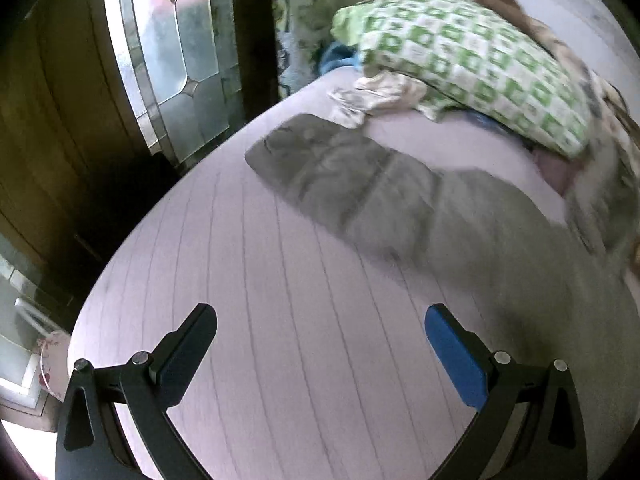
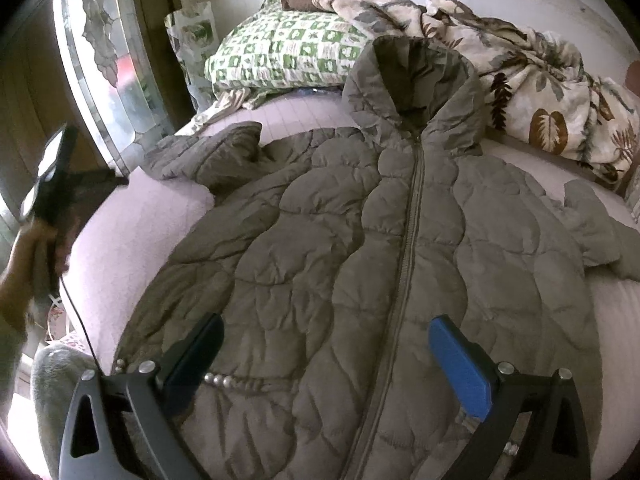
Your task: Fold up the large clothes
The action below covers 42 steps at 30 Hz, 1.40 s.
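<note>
A grey quilted jacket (image 2: 360,248) lies zipped and face-up on the pale bed (image 2: 132,224), hood toward the far pillow (image 2: 280,56). The right tool (image 2: 326,356) hovers released over its near hem. The left tool (image 1: 320,340), also released, hangs over bare sheet near one sleeve (image 1: 360,184).

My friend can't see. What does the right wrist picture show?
A puffy grey-green hooded jacket lies zipped and face-up on a pale bed, with the open right gripper above its hem. A green checked pillow and leafy blanket lie behind.
</note>
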{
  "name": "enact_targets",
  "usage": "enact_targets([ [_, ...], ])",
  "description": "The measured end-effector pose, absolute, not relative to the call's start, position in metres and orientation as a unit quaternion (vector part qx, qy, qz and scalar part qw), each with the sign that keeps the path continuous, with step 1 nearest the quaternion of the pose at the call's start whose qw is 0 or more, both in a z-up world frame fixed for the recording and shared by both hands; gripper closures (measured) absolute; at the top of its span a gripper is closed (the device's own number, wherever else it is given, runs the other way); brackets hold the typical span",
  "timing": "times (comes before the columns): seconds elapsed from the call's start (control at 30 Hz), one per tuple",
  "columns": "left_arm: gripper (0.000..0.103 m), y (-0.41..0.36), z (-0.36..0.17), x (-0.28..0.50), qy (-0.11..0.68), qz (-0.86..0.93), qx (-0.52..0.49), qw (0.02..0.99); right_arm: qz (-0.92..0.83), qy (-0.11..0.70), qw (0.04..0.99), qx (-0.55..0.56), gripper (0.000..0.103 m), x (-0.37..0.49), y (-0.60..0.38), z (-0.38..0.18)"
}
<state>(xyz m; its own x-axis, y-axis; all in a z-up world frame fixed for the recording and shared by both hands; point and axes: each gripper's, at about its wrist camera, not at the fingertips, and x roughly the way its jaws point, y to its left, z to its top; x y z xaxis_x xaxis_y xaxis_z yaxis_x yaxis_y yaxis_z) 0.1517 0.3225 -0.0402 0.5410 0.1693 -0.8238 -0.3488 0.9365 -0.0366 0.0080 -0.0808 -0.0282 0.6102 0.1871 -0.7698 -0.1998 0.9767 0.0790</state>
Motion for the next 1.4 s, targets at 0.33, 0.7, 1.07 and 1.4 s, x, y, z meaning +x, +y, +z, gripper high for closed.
enact_targets([
  [0.33, 0.000, 0.386, -0.074, 0.252, 0.487, 0.199, -0.159, 0.836, 0.091, 0.433, 0.896, -0.036, 0.000, 0.034, -0.075, -0.043],
  [0.7, 0.073, 0.370, -0.098, 0.286, 0.483, 0.176, -0.124, 0.849, 0.080, 0.448, 0.889, -0.040, 0.000, 0.056, -0.076, -0.063],
  [1.07, 0.089, 0.385, -0.020, 0.225, 0.371, 0.185, -0.161, 0.896, 0.071, 0.442, 0.894, -0.021, 0.000, 0.054, -0.096, -0.056],
  [1.4, 0.089, 0.284, 0.105, 0.169, 0.254, 0.070, -0.048, 0.964, 0.019, 0.452, 0.892, -0.009, 0.000, 0.072, -0.160, -0.058],
])
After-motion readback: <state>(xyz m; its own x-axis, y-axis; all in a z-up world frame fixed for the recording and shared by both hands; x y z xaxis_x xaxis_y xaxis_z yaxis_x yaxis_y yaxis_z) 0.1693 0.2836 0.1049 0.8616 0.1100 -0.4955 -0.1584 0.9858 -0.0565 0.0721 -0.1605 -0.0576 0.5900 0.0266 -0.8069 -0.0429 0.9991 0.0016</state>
